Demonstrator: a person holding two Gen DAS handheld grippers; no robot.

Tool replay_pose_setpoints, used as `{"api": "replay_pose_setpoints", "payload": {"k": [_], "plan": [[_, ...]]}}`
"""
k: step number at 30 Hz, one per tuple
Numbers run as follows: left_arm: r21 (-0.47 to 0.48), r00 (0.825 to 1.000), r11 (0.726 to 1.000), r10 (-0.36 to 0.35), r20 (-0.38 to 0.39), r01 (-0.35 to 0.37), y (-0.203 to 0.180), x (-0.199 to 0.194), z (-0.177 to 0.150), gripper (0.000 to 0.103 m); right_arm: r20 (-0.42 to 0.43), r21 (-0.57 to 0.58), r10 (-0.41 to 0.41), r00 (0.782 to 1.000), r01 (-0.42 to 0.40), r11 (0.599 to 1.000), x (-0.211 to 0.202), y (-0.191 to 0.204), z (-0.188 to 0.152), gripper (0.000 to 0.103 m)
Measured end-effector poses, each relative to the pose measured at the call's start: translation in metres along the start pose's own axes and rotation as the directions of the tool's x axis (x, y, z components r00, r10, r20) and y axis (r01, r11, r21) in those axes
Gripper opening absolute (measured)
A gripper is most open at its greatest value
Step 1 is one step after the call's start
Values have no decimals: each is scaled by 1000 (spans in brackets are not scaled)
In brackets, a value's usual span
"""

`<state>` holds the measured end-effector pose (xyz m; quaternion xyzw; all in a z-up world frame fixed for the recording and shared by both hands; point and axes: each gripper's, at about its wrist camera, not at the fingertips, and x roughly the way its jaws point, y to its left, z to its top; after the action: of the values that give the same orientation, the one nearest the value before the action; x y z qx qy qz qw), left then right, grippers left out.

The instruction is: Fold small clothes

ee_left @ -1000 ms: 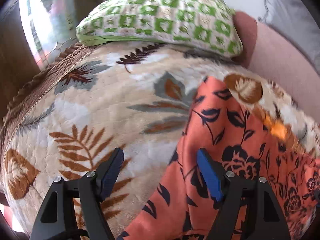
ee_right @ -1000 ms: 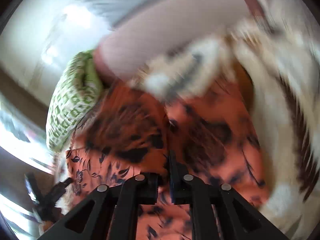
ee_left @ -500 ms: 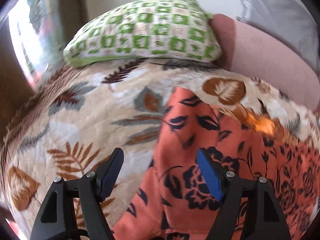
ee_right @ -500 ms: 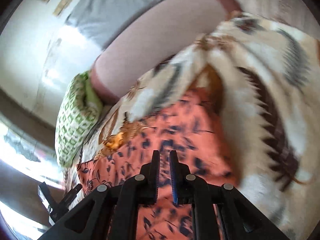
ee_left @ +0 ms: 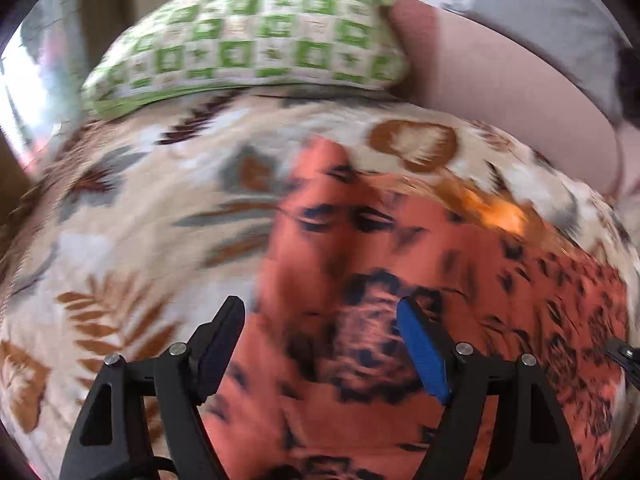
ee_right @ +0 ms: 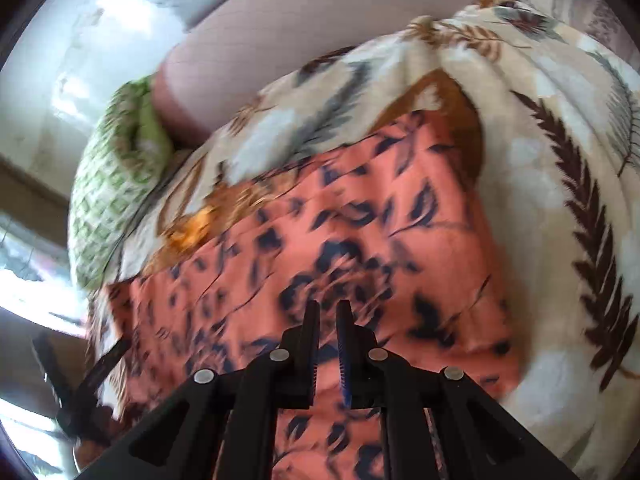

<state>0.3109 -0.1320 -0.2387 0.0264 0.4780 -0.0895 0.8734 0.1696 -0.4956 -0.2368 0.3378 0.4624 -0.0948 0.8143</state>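
Note:
An orange garment with dark floral print (ee_left: 360, 248) lies spread on a leaf-patterned blanket (ee_left: 132, 208). It also shows in the right wrist view (ee_right: 360, 216). My left gripper (ee_left: 320, 320) is open and empty, just above the garment's left part. My right gripper (ee_right: 327, 312) has its jaws nearly closed with a narrow gap, low over the garment's near side; no cloth shows between the fingers. The left gripper also shows in the right wrist view (ee_right: 76, 392) at the far left edge of the garment.
A green-and-white checked pillow (ee_left: 248, 36) lies at the head of the bed, also in the right wrist view (ee_right: 116, 176). A pink bolster (ee_left: 500, 92) lies behind the blanket. A bunched fold of blanket (ee_right: 540, 128) rises right of the garment.
My left gripper has moved right and forward over the garment. My right gripper has pulled back from the cloth, which now lies flat and spread.

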Motion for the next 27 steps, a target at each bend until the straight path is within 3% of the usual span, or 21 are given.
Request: {"api": "replay_pose_setpoints", "payload": {"k": [3,6,13,14,16,17,18,23,27], "plan": [[64,996,996,63,-61,-60,-12,18,-7,86,-91,-29,-29,995,27,999,16,3,-14,12],[15,997,1000,26,-69,-25,-2,14,-4,88,-96,-19,-10,995,8,1000,7,0,-16,11],[67,998,997,40,46,-43,15,-32,-20,88,-47,-78,101,994,-104,991,-86,-2,-54,13],[77,997,996,47,62,-51,20,-40,-27,88,-47,-80,114,992,-117,990,-100,-3,-64,19],[89,994,993,63,87,-70,38,-63,-47,88,-56,-81,120,991,-124,989,-118,-5,-82,42],[79,993,994,71,95,-78,49,-74,-57,88,-62,-78,121,991,-126,989,-127,-7,-95,74],[61,990,994,89,108,-95,63,-87,-66,88,-60,-69,122,991,-126,990,-131,-9,-104,84],[16,985,989,142,100,-145,121,-134,-121,88,-113,-86,87,990,-97,992,-149,-11,-159,84],[-44,994,993,107,24,-106,155,-162,-165,88,-163,-102,7,987,-24,995,-140,-12,-180,84]]}}
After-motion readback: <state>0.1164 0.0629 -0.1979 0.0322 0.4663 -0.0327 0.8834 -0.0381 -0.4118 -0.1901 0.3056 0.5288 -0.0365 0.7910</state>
